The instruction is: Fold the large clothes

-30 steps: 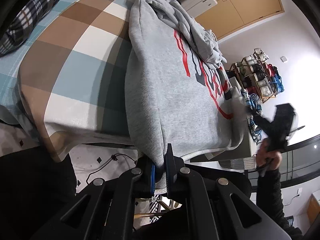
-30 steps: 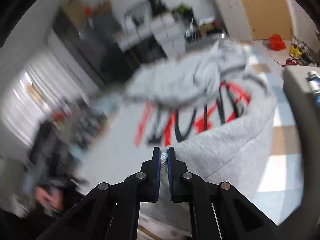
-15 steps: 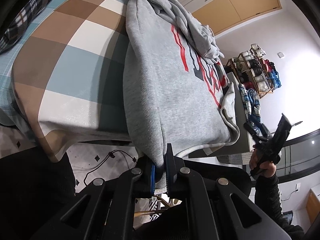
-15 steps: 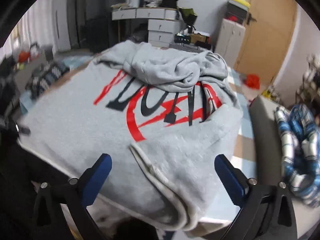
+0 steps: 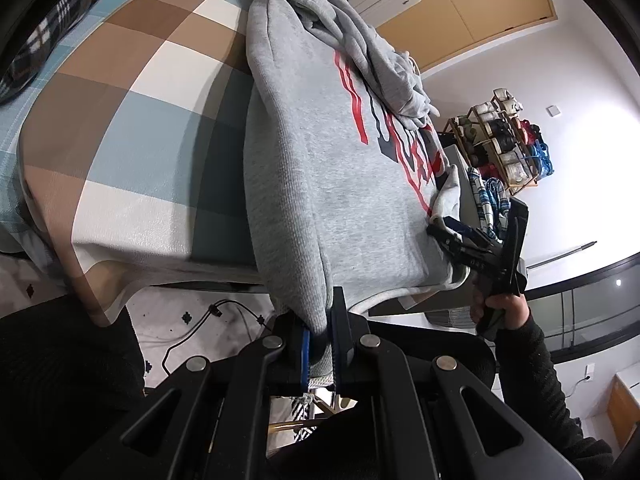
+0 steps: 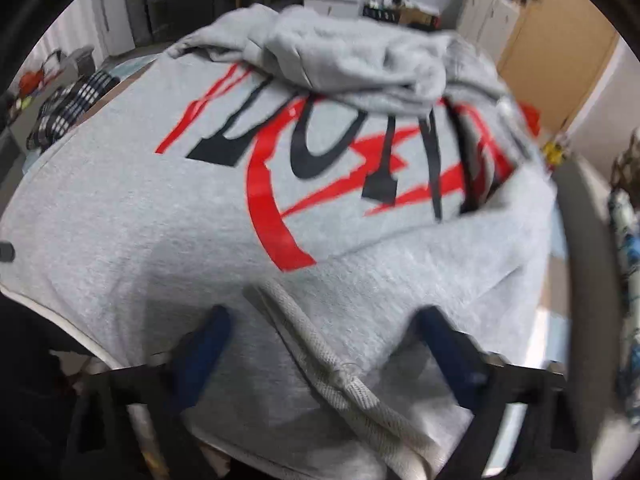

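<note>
A grey sweatshirt [image 5: 320, 160] with a red and black print lies spread on the bed, its hood bunched at the far end. My left gripper [image 5: 320, 344] is shut on the near hem corner, which hangs over the bed's edge. In the right wrist view the sweatshirt [image 6: 160, 240] fills the frame. My right gripper [image 6: 324, 320] straddles the turned-over hem corner with its ribbed edge [image 6: 340, 372]; its jaws are closing, and the pads stand clear of the cloth. A hand holds the right gripper [image 5: 444, 228] at the sweatshirt's right corner in the left wrist view.
The bed carries a brown, blue and white check cover [image 5: 120, 120], with a dark plaid pillow [image 5: 52, 40] at the far left. To the right are a grey bench with a blue-white cloth [image 5: 488, 196] and a rack of shoes [image 5: 508, 148]. A cable [image 5: 208, 312] lies on the floor.
The right gripper let go of the raised hem corner, opened wide, then came down over it; the corner now lies folded on the sweatshirt. The left gripper kept its grip and place.
</note>
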Tool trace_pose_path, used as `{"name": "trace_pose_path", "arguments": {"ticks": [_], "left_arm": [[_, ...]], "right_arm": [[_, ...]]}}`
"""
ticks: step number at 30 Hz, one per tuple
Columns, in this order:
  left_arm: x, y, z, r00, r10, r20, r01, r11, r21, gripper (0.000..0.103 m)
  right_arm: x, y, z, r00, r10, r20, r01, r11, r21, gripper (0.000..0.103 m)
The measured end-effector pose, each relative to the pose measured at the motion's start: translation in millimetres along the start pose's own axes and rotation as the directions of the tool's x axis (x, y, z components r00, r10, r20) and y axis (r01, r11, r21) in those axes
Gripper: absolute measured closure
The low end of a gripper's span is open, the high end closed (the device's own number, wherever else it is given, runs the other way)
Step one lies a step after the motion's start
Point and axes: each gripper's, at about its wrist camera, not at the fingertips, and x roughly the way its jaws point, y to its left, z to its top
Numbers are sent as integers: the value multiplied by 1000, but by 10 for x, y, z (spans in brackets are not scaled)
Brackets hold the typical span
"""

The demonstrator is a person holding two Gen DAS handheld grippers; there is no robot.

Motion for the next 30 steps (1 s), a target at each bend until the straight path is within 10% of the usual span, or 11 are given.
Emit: {"name": "trace_pose_path", "arguments": {"ticks": [3, 6, 12, 20, 22, 30], "left_arm": [[9, -6, 6, 1000, -4, -4, 4, 1000, -1, 100], [17, -12, 10, 1000, 0, -10, 0, 1000, 3, 100], [20, -4, 11, 1000, 15, -10, -15, 1000, -9, 100], [69, 50, 30, 999, 44, -14, -44, 998, -52, 99], [116, 92, 50, 997, 73, -29, -75, 994, -81, 82], [252, 144, 61, 995, 102, -19, -103, 991, -85, 79]], "right_arm": [[-51, -213, -10, 1000, -22, 18, 21, 998, 65, 77], [-129, -451, -55, 999, -21, 44, 14, 986, 167, 91], [-539, -923, -225, 971, 14, 239, -111, 910, 399, 93], [-890, -1704, -747, 884, 78, 461, -397, 647, 651, 93], [-935, -1770, -815, 874, 76, 480, -415, 632, 655, 93], [-908, -1730, -902, 886, 91, 454, -398, 651, 646, 93]]}}
